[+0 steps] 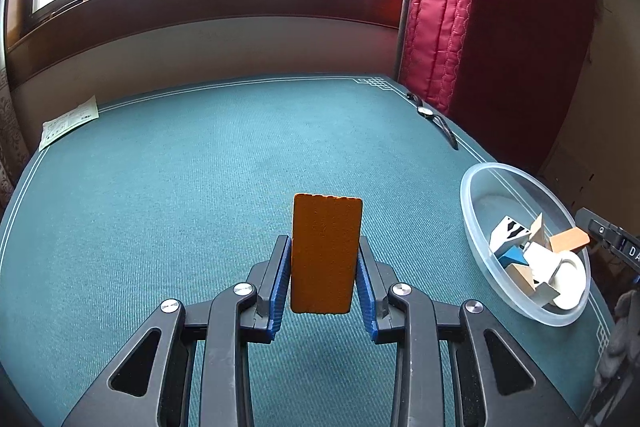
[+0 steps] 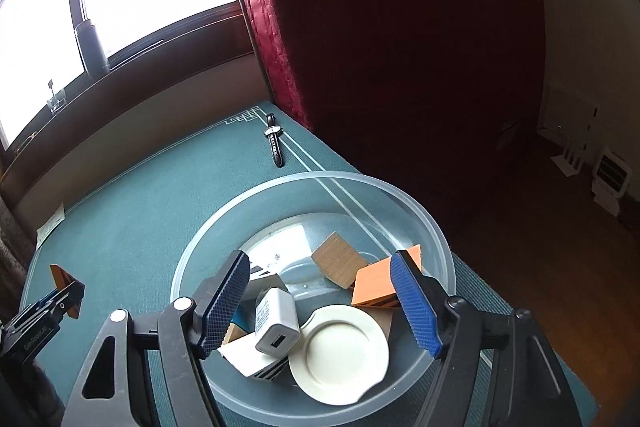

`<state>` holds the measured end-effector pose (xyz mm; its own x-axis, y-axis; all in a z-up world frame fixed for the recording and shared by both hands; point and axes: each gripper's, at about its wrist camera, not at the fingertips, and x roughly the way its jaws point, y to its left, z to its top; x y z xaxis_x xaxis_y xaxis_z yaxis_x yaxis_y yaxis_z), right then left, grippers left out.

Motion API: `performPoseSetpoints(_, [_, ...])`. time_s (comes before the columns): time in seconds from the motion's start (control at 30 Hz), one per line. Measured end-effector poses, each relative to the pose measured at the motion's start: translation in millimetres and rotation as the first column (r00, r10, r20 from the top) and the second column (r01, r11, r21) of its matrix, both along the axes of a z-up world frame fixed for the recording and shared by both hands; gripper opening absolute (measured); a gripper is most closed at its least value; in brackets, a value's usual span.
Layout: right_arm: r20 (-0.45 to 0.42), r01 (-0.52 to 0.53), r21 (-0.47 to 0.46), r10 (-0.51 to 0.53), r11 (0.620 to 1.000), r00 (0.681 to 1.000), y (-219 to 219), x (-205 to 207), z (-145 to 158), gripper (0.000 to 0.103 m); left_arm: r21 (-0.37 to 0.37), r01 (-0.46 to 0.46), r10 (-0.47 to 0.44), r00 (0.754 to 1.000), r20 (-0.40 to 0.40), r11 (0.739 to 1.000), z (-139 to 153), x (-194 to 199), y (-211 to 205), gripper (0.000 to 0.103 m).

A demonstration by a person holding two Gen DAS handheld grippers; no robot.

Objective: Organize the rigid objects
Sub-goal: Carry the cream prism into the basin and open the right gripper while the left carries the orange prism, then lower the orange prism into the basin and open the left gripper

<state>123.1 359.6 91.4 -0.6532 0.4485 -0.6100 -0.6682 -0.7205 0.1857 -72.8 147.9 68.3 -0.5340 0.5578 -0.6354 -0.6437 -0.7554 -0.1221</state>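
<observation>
Orange block (image 1: 325,253) sits upright, clenched between the left gripper (image 1: 325,281) fingers above the green bench (image 1: 160,187); right gripper (image 2: 320,301) fingers stand released over the clear bowl (image 2: 436,231), which holds a white charger (image 2: 276,321), a plate (image 2: 340,355) and wooden blocks.

On my left feed I see an orange block (image 1: 325,254) between blue-ribbed fingers (image 1: 280,283) on black frames. The surface (image 1: 200,187) under it is teal-green with a fine woven grain and a thin white double border that ends in a fret pattern at the corner. A quilted red curtain (image 1: 436,27) hangs beyond it. On my right feed the bowl (image 2: 436,227) is clear and frosted; in it I make out a cream plate (image 2: 340,351), a white charger (image 2: 276,323), a tan wooden block (image 2: 338,261) and an orange wedge (image 2: 376,285). The watch (image 2: 274,139) has a black strap and a white face.
</observation>
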Motion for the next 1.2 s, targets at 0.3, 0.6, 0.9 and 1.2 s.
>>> performPoseSetpoints(0.3, [-0.002,0.028,0.021,-0.028,0.999,1.000,2.0,18.3,0.6,0.076,-0.004,0.036,-0.036,0.999,0.009,0.999,-4.2,27.0,14.8,0.032])
performPoseSetpoints(0.6, [-0.008,0.026,0.035,-0.025,0.999,1.000,3.8,30.0,-2.3,0.077,-0.006,0.086,-0.085,0.995,0.045,0.996,-8.4,43.4,34.9,0.032])
performPoseSetpoints(0.9, [-0.036,0.021,0.027,-0.020,0.999,0.999,13.5,38.9,-3.8,0.078,-0.015,0.151,-0.150,0.988,0.022,0.988,0.9,63.8,70.7,0.032])
performPoseSetpoints(1.2, [-0.071,0.012,0.007,-0.012,1.000,0.997,24.3,42.2,-6.8,0.078,-0.049,0.191,-0.192,0.981,-0.013,0.980,6.3,66.2,112.5,0.032])
